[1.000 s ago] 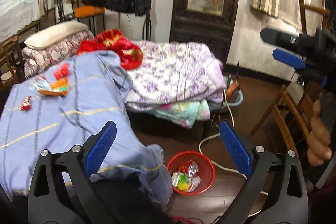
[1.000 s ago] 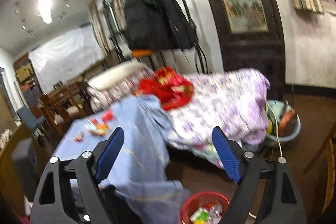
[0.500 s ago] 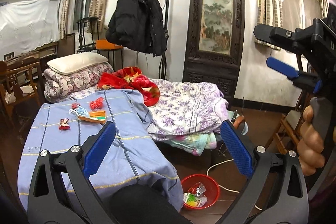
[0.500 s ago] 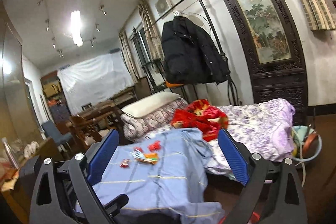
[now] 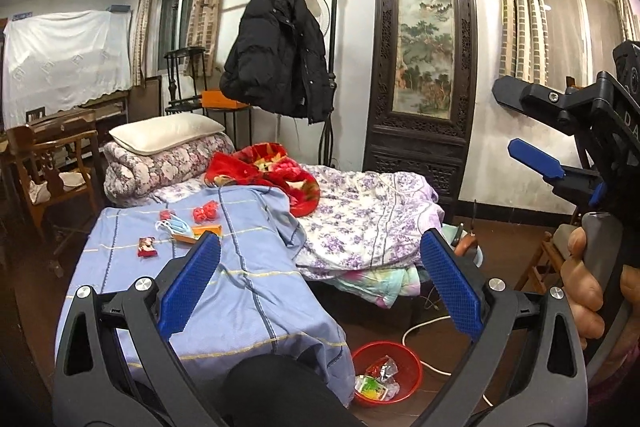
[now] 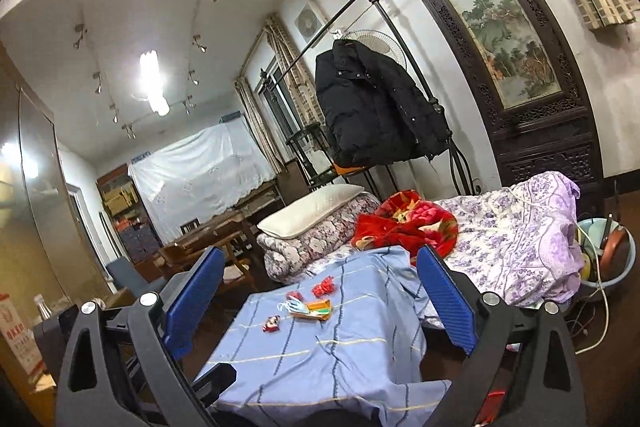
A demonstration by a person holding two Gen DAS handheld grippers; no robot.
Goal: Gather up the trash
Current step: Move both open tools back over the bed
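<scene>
Several pieces of trash lie on the blue sheet [image 5: 240, 275] of the bed: a red wrapper [image 5: 146, 247], a blue face mask [image 5: 172, 227], an orange packet [image 5: 206, 230] and a red crumpled piece [image 5: 206, 213]. They also show in the right wrist view, around the orange packet [image 6: 318, 308]. A red basket [image 5: 386, 375] with wrappers in it stands on the floor by the bed. My left gripper [image 5: 320, 287] is open and empty, well short of the trash. My right gripper [image 6: 320, 303] is open and empty; it shows at the right of the left wrist view [image 5: 536, 131].
A purple floral quilt [image 5: 372, 219], a red blanket [image 5: 272, 171] and a pillow [image 5: 164, 137] lie on the bed. A black jacket [image 5: 280, 55] hangs on the frame. A wooden chair [image 5: 52, 167] stands left. A white cable [image 5: 424, 327] runs over the floor.
Both grippers have lifted and tilted up, so the views moved from the floor and basket to the whole bed and room. Both jaws stayed open.
</scene>
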